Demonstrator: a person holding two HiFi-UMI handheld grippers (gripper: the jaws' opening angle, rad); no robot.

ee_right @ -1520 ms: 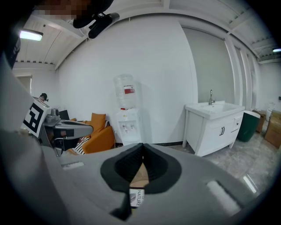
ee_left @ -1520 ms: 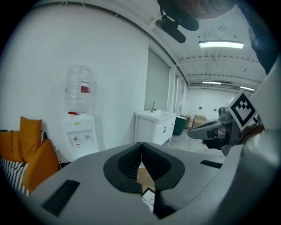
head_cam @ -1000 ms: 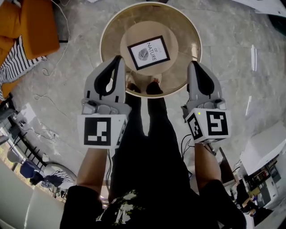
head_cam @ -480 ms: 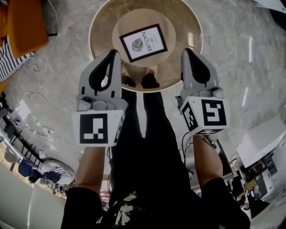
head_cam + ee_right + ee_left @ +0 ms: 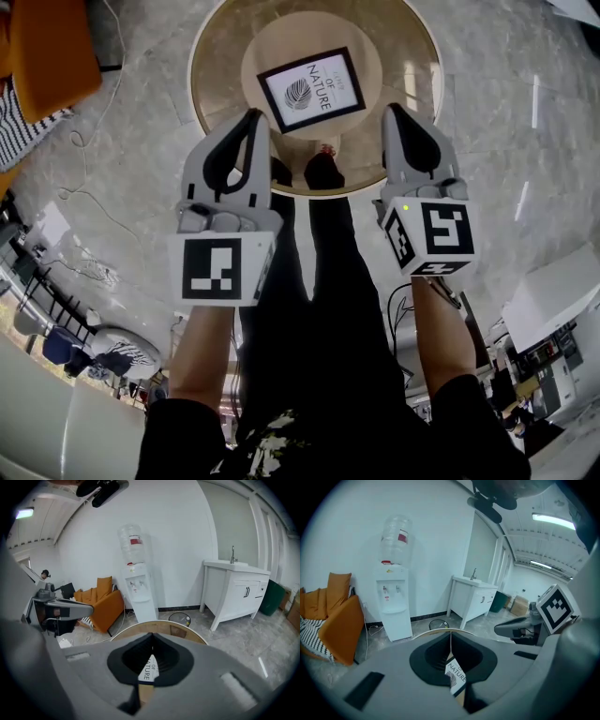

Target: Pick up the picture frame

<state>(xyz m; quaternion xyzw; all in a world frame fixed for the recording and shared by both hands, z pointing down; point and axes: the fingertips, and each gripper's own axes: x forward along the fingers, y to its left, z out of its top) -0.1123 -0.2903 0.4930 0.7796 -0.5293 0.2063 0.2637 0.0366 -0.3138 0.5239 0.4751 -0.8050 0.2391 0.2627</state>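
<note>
Left gripper point(image 5: 251, 120) jaws pressed together, nothing between them. Right gripper point(image 5: 392, 112) the same: closed, empty. Both tips hang above the near part of the round table point(image 5: 211, 103), apart from the picture frame point(image 5: 312, 89), one on each side. The left tip is near the frame's near-left corner and the right tip is off its near-right corner.

The frame lies flat near the table's middle, black border, white print face up. In the head view its long axis runs left to right, with the right end tilted a bit away from the person. Leaf drawing sits at the left end. Lettering runs across the short side, so it reads sideways to the person.

All four frame edges are free, with bare tabletop all round out to the rim. Each gripper view shows a piece of the frame below its closed jaws.

Grey stone floor around the table. Orange sofa point(image 5: 47, 47) far left, water dispenser point(image 5: 393, 606) and white cabinet point(image 5: 473, 599) by the wall, well apart.
</note>
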